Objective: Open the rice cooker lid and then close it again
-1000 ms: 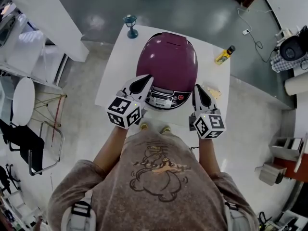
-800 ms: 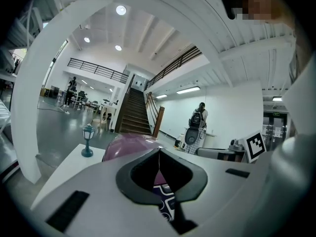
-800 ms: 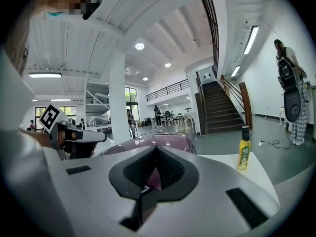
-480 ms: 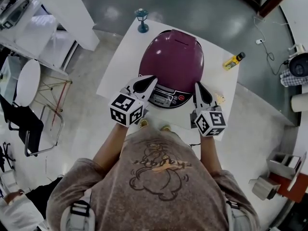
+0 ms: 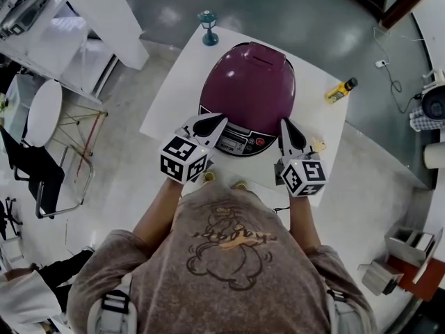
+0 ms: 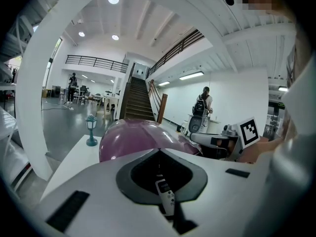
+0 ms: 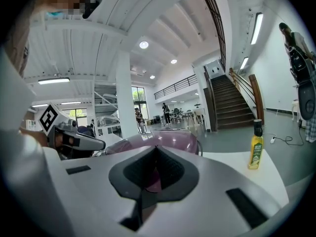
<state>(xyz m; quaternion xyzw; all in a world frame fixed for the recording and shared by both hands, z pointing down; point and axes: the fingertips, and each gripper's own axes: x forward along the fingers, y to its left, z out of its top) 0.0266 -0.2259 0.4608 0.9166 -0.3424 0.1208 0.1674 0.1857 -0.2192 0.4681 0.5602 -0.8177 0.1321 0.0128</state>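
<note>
Item: glossy purple domed rice cooker (image 5: pixel 248 92), stood at the middle of a white square table (image 5: pixel 170 96), its lid (image 5: pixel 250 82) seen lying down flush on the body and its silver control panel (image 5: pixel 240 143) turned toward the person. Only a narrow strip of bare tabletop was left between the panel and the near edge; wider bare margins were seen to the cooker's left and right. Left gripper (image 5: pixel 222 117): jaws clenched together with nothing between them, tips just beside the panel's left end, whether touching could not be told. Right gripper (image 5: pixel 285 122): jaws likewise pressed together and empty, held just beside the cooker's right front flank. Small teal lantern-shaped ornament (image 5: pixel 208 28): upright at the far left corner, close to the edge, apart from the cooker. Yellow bottle with a dark cap (image 5: pixel 342 90): placed at the right edge, well apart from the cooker. Grey polished floor (image 5: pixel 292 9): open beyond the far edge. White round-backed chair (image 5: pixel 42 120): kept well apart at the left.
</note>
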